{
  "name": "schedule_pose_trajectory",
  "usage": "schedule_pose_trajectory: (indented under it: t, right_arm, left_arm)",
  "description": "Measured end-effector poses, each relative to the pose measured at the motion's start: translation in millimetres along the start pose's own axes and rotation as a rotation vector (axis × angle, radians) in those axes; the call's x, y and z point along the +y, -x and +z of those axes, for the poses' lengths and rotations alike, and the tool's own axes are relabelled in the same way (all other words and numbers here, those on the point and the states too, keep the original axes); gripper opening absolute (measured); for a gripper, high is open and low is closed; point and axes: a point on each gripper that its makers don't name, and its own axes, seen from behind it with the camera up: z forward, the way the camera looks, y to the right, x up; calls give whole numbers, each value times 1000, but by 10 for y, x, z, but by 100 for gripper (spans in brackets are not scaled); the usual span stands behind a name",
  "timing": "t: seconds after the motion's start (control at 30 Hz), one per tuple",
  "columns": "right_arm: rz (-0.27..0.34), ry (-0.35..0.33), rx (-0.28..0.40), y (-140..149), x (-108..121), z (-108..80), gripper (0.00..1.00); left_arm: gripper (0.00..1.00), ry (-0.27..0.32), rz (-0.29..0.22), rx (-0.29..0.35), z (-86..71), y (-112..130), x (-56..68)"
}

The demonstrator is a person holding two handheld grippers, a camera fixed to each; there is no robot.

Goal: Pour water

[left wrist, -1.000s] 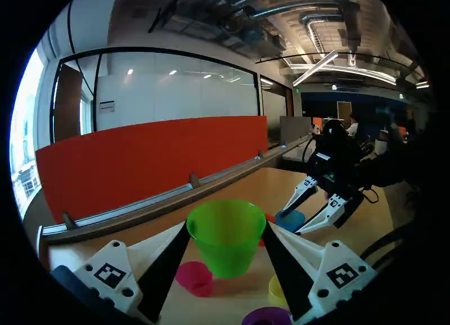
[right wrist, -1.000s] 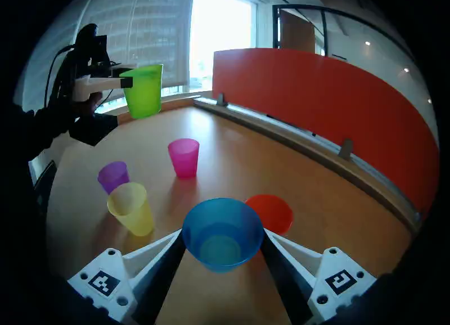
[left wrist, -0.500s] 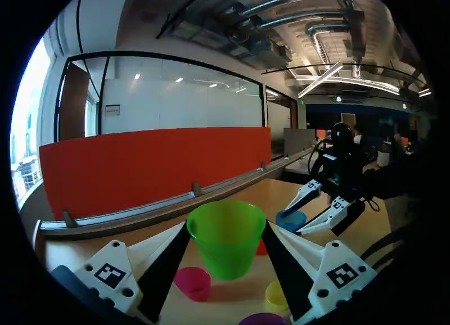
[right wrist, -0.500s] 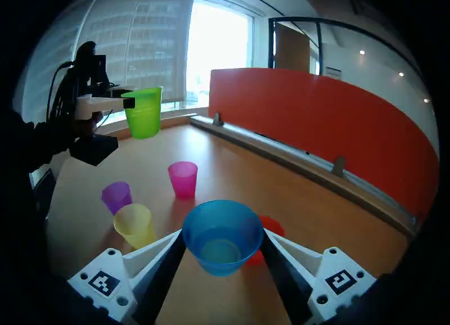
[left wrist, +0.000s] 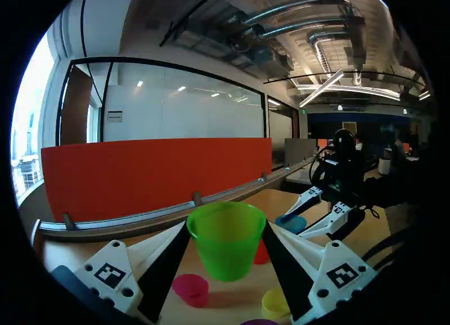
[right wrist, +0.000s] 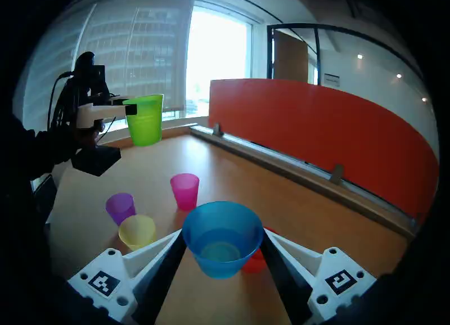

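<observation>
jaws, right gripper [right wrist: 223, 236]: closed onto the blue cup [right wrist: 222, 260], one finger on each side wall just under the rim. cup upright, mouth open to the camera. a pale patch at the bottom may be water; cannot tell.

jaws, left gripper [left wrist: 226, 234]: clamped the same way on the green cup [left wrist: 226, 256]. cup upright, rim level. its inside is hidden in the left gripper view.

key relation: the two held cups are well apart. from the right gripper the green cup lies far ahead and to the left, across the table. from the left gripper the blue cup lies ahead and to the right. both long axes are vertical, neither cup tipped. by judgement, a pour calls for bringing one rim over the other mouth before any tilt, and both hands look equally far from that meeting.

on the table [right wrist: 242, 173], under the line between the held cups:
- red cup [right wrist: 254, 263], just behind the blue one and partly hidden
- yellow cup [right wrist: 137, 230] and purple cup [right wrist: 120, 207], near each other to the left
- pink cup [right wrist: 185, 191], a little beyond

all four stand upright and apart. a low carry risks knocking them.

far: orange partition [right wrist: 337, 134] runs along the table's right edge in the right gripper view, with the window [right wrist: 219, 55] behind it. open room lies above the table's middle.
</observation>
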Motion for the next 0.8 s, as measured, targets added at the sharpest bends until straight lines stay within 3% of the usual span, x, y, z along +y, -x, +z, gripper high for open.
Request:
schedule_pose_trajectory:
  t: [0.8]
  right_arm:
    - [11, -8, 190, -587, -83, -71, 91]
  left_arm:
    - [88, -3, 10, 9, -42, -46, 30]
